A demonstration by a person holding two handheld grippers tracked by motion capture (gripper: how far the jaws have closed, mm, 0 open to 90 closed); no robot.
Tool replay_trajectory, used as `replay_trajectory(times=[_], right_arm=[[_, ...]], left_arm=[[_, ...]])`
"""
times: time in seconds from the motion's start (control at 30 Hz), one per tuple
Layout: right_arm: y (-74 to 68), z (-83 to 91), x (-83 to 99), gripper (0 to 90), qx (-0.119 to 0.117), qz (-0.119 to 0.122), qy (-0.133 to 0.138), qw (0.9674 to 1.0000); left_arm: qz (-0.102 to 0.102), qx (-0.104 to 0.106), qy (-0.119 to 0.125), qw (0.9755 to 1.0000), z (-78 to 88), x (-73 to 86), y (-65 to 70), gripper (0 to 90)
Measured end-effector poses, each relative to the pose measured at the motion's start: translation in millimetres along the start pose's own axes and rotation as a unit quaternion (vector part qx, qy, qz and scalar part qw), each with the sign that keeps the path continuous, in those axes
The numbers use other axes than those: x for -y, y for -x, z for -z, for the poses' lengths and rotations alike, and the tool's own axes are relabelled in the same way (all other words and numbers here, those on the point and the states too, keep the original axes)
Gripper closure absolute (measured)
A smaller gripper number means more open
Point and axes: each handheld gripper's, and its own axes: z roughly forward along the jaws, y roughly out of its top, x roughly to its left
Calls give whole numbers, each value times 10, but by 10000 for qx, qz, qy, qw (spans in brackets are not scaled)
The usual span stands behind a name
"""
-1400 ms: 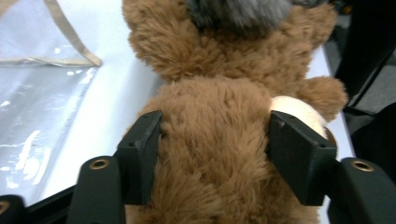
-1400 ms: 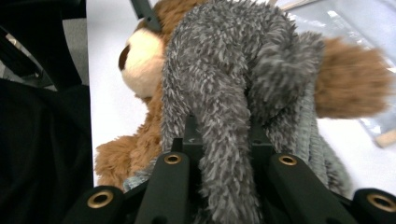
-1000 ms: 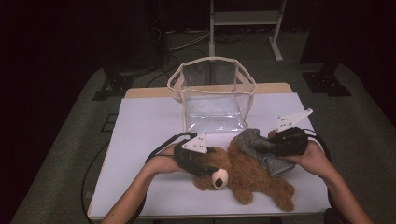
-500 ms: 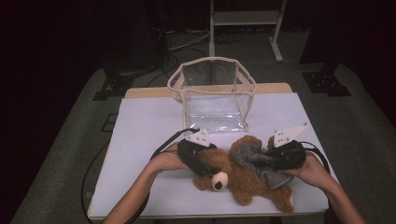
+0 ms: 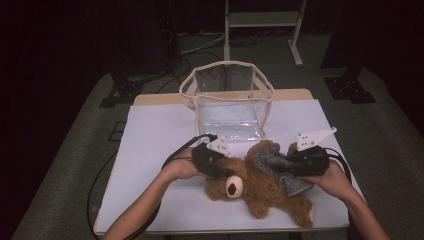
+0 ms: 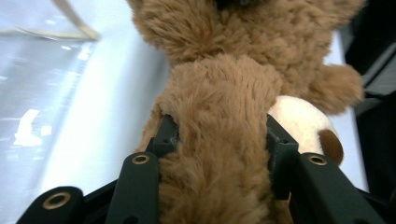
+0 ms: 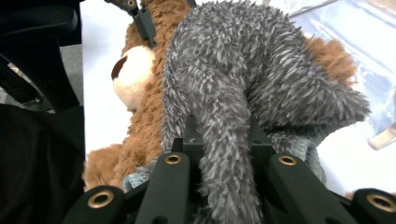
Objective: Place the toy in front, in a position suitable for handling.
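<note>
Your left tongs (image 6: 219, 135) just closed, clamping teddy bear (image 5: 260, 187) limb | right tongs (image 7: 223, 135) clamp grey furry garment (image 7: 243, 74) (bear lies on bench (image 5: 155, 150)).

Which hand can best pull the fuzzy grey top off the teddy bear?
Probably the right. The right gripper is shut on the grey top, while the left gripper, whose jaws have just been closing, pinches the teddy bear, steadying it.
</note>
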Motion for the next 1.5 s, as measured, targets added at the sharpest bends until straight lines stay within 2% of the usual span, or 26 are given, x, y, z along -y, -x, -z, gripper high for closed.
replay_trajectory(times=[0.17, 0.3, 0.37, 0.43, 0.47, 0.5, 0.53, 0.63, 0.7, 0.8, 0.97, 1.17, 1.37, 1.5], right_arm=[[45, -75, -115, 754, 12, 58, 15, 10000], [58, -230, -259, 754, -117, 144, -19, 9998], [20, -334, -313, 754, -206, 222, -103, 9995], [-28, -423, -327, 755, -287, 291, -139, 9991], [-51, -456, -326, 755, -329, 316, -138, 9989], [-78, -478, -327, 755, -340, 343, -149, 9987], [-105, -489, -328, 755, -325, 378, -169, 9986], [-115, -458, -325, 755, -289, 391, -206, 9986], [-104, -410, -321, 755, -304, 354, -199, 9987], [-54, -279, -316, 755, -245, 283, -144, 9992], [69, -56, -322, 754, -18, 154, -12, 9999], [181, 83, -370, 754, 104, 10, 165, 9998], [95, -104, -503, 753, -7, 212, -27, 9998], [49, -314, -662, 753, -133, 426, -172, 9989]], left_arm=[[-218, -405, -190, 9988, 169, -47, -97, 587], [-241, -678, -289, 9970, 342, 12, -161, 576], [-198, -578, -351, 9975, 378, 93, -144, 512], [-40, -489, -311, 9983, 370, 195, -112, 438], [81, -443, -208, 9988, 357, 243, -105, 368], [193, -474, -57, 9987, 353, 285, -102, 334], [262, -494, 82, 9984, 351, 322, -99, 337], [174, -588, 210, 9979, 317, 375, -27, 459], [103, -641, 261, 9975, 318, 395, 34, 486], [37, -691, 361, 9970, 327, 440, 120, 499], [-25, -710, 519, 9961, 352, 512, 229, 512], [-91, -708, 610, 9956, 391, 580, 337, 512], [-288, -698, 511, 9958, 394, 564, 388, 513], [-308, -681, 528, 9958, 388, 562, 411, 512]])
